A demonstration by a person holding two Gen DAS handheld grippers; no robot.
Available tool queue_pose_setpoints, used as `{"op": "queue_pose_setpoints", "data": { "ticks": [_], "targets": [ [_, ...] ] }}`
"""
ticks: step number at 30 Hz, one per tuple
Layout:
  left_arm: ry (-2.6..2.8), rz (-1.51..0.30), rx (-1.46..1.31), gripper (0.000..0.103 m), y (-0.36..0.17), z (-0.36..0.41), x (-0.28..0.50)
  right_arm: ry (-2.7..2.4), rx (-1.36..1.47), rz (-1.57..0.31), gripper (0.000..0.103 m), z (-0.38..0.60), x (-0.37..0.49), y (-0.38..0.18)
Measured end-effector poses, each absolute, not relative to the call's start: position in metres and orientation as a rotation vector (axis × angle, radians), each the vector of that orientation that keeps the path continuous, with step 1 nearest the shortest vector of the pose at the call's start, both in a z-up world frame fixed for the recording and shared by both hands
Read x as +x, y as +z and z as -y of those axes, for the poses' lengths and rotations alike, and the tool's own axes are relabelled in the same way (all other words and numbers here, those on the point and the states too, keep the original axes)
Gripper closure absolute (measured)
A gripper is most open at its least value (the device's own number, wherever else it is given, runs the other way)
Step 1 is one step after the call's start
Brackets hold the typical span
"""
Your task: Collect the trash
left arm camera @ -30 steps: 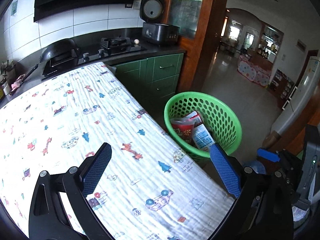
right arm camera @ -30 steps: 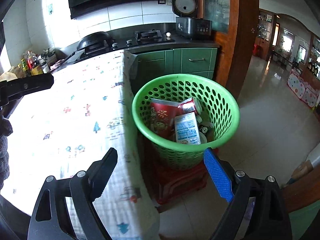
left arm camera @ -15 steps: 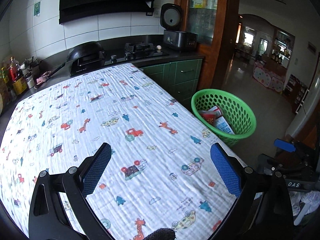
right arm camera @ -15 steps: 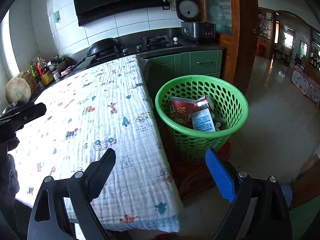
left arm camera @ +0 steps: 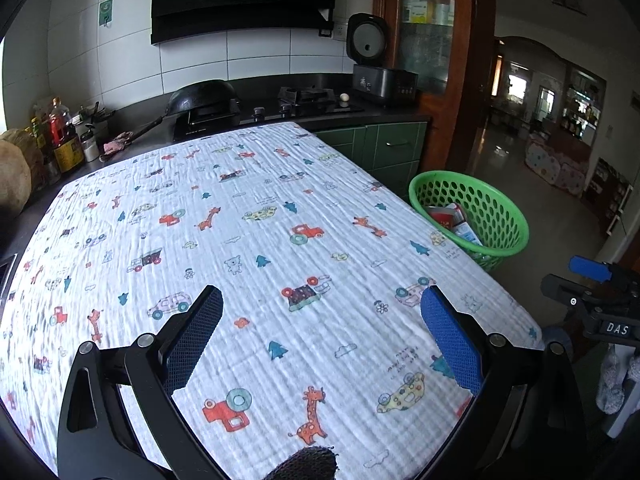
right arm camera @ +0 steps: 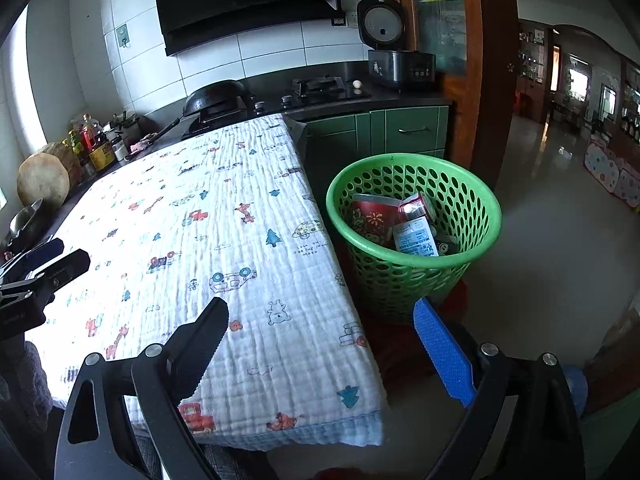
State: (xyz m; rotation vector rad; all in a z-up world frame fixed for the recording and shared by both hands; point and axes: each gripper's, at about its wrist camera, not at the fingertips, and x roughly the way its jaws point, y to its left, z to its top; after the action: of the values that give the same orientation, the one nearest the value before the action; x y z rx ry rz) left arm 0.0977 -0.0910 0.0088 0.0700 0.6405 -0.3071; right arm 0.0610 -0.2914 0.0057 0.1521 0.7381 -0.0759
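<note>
Well, trash binned, beyond opening right tongs

Left gripper: jaws wide apart, nothing between them, pointing forward and downward over the worktop. One finger carries a dark mesh pad, the other a blue pad. A dark gloved fingertip shows at the lower edge of the left wrist view.

Right gripper: jaws opening, nothing between them, tilted downward past the worktop's near corner. One finger is black and toothed, the other bears a blue pad. Each gripper appears at the margin of the other's view, the two well apart.
</note>
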Motion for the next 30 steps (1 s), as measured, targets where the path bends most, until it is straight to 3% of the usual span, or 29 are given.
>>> {"op": "queue_pose_setpoints", "data": {
  "ticks": [30],
  "targets": [
    [-0.302,-0.564,0.068,0.005,0.015,0.094,0.063,-0.059,0.114,-0.684,0.009,0.274,0.044,0.016]
  ]
}}
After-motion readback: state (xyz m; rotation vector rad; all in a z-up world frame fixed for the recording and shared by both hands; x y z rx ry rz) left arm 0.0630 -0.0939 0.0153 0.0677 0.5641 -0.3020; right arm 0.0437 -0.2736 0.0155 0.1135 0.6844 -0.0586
